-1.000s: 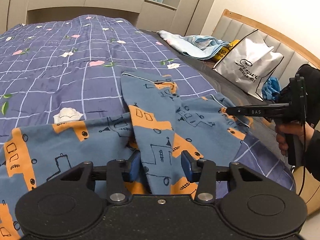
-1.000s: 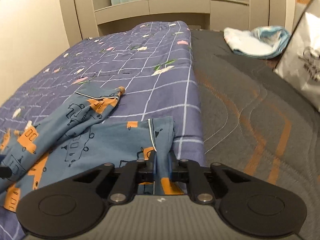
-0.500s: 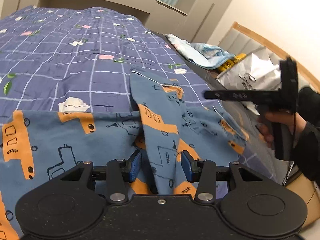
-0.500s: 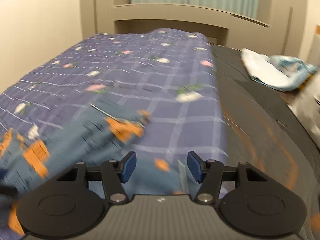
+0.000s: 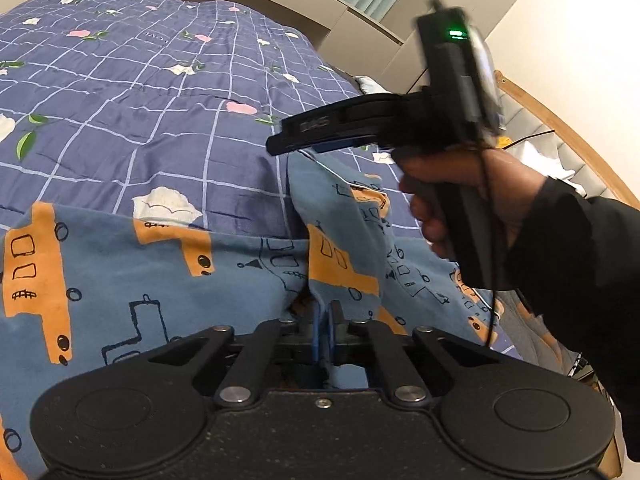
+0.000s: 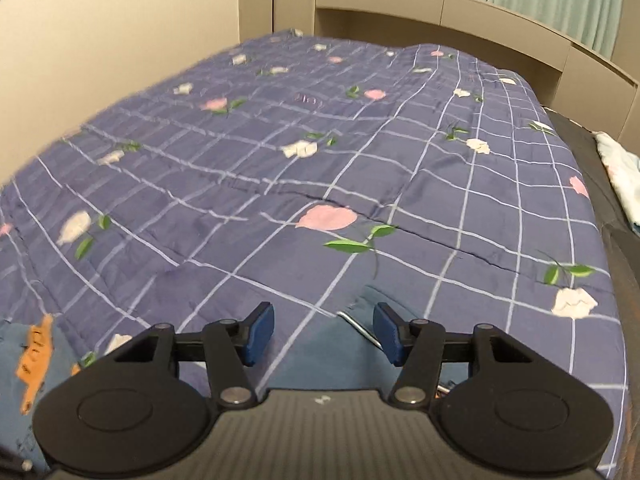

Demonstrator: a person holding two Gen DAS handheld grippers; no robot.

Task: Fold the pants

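The blue pants (image 5: 168, 280) with orange car prints lie on the purple checked quilt (image 5: 140, 100). My left gripper (image 5: 326, 332) is shut on a raised fold of the pants near the crotch. My right gripper (image 6: 323, 334) is open and empty, just above the hem of one pant leg (image 6: 360, 312). It also shows in the left wrist view (image 5: 320, 136), held in a hand over the far end of the folded leg (image 5: 340, 200).
The quilt (image 6: 320, 160) covers the bed up to a beige headboard (image 6: 440, 12). A dark mattress strip (image 6: 624, 280) runs along the right edge. A light cloth (image 6: 620, 176) lies on it. A wall (image 6: 120, 40) bounds the left side.
My right gripper let go of the pant hem, opened, and moved left over the other leg. My left gripper closed on the fold of the pants.
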